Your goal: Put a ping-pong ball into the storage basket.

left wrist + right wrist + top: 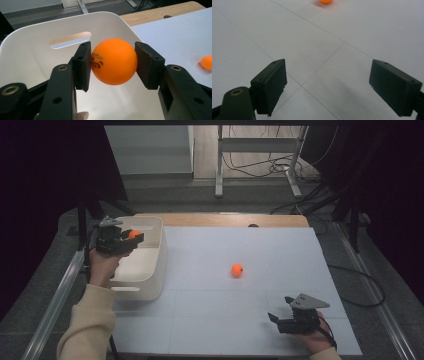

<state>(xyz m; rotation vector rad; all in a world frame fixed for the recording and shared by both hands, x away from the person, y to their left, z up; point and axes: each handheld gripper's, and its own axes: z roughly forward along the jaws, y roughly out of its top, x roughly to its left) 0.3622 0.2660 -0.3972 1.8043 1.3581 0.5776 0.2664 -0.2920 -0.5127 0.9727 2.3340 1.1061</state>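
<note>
- Left hand-held gripper (113, 62) hangs over the white plastic bin (150, 280), an orange ping-pong ball (114, 61) between its pads, both pads touching the ball.
- Second orange ball (237, 270) lies on the white counter (260, 330), well apart from the bin.
- Right hand-held gripper (280, 309) rests low near the counter's front edge, jaws wide apart, nothing between them.

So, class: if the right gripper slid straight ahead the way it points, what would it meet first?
Probably the loose orange ball on the white table; the right gripper has bare surface before it, though the line may pass slightly beside.
</note>
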